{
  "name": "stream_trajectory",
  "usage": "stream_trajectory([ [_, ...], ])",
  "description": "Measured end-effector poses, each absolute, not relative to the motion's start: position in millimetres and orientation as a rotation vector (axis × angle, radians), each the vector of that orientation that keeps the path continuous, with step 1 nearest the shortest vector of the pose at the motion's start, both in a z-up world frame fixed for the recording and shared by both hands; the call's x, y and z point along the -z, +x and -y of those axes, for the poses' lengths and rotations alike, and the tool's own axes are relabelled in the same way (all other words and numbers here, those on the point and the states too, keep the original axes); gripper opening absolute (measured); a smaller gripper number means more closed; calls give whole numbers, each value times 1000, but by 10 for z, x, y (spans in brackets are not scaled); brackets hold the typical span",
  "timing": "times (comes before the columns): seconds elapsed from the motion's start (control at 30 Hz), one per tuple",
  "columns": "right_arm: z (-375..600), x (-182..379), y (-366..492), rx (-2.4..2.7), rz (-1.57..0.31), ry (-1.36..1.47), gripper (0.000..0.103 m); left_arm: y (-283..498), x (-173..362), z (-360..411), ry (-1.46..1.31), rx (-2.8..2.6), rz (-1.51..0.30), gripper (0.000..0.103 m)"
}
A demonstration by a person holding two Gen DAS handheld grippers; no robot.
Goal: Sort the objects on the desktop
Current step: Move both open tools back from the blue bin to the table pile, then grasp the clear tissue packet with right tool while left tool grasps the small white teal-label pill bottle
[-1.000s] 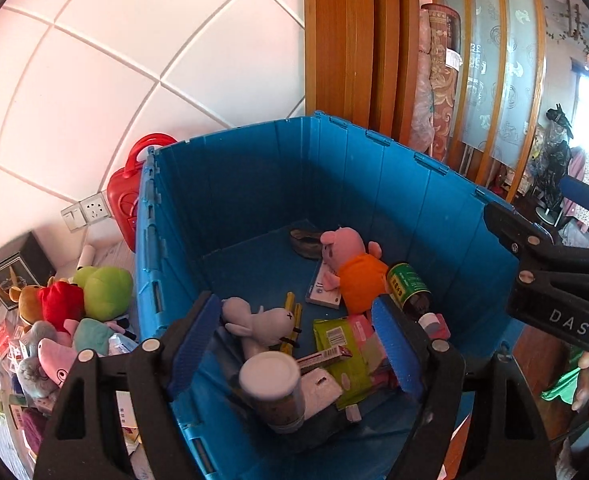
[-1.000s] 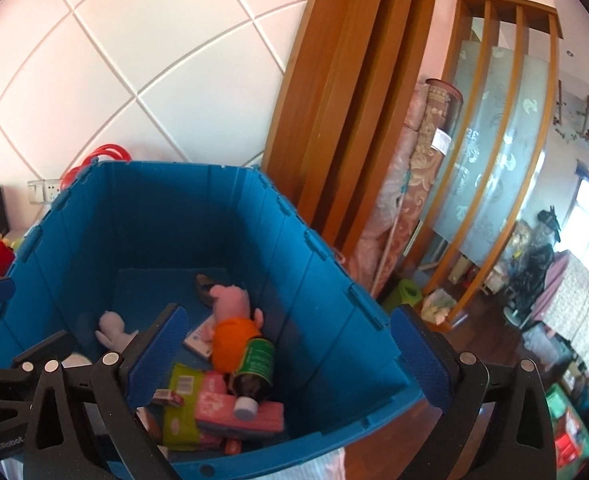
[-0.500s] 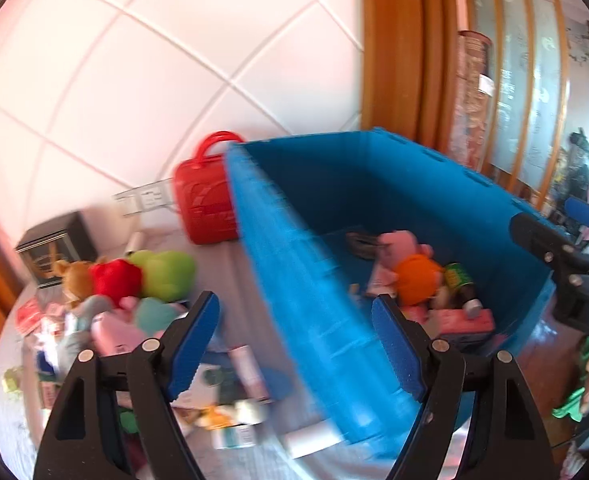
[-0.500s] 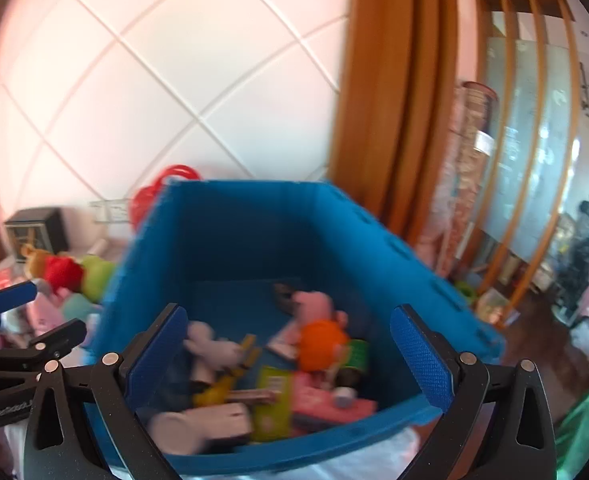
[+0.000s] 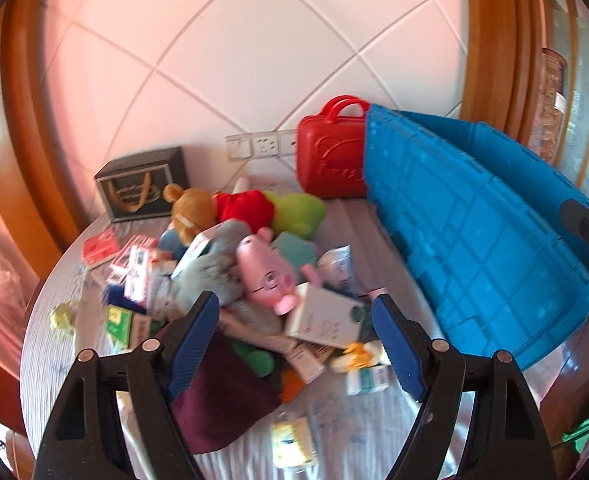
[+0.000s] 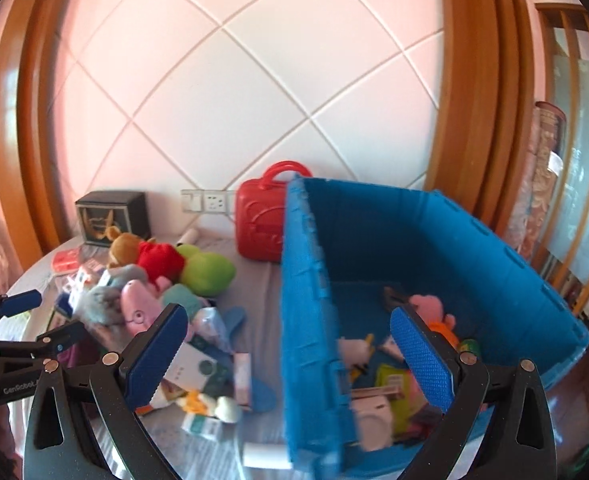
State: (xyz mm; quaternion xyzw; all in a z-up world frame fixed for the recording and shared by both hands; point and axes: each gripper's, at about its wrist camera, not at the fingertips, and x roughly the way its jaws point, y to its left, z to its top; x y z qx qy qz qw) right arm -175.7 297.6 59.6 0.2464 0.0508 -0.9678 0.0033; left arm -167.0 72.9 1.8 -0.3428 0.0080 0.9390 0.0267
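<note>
Both grippers stand wide and empty: the left gripper (image 5: 294, 344) over the heap of toys and cartons (image 5: 254, 280) left of the blue crate (image 6: 434, 272), the right gripper (image 6: 290, 356) straddling the crate's near wall. That wall hides part of the crate's contents; much of the heap is blurred, its small boxes unreadable. A red case (image 6: 260, 224) stands behind the crate's left corner, partly covered.

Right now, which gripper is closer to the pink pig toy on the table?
Left. The left gripper hangs open just over the pink pig toy in the pile. The right gripper is farther off, straddling the blue bin wall.
</note>
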Motion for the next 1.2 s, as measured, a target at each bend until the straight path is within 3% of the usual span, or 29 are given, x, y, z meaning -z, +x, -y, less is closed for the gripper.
stream_trajectory([
  [0.4,-2267,161,-1786,2851,-160,1039,103,-1446,835,545,-1386,-2918,19,79],
  [0.7,-1984,1056,-1925,2688,-125,1366,103,-1365,1713,1597,-1731,-2883,253,79],
  [1.2,-1304,2357,-1977,2442,-56,1755,103,-1954,2511,2157,-1913,-2790,320,79],
])
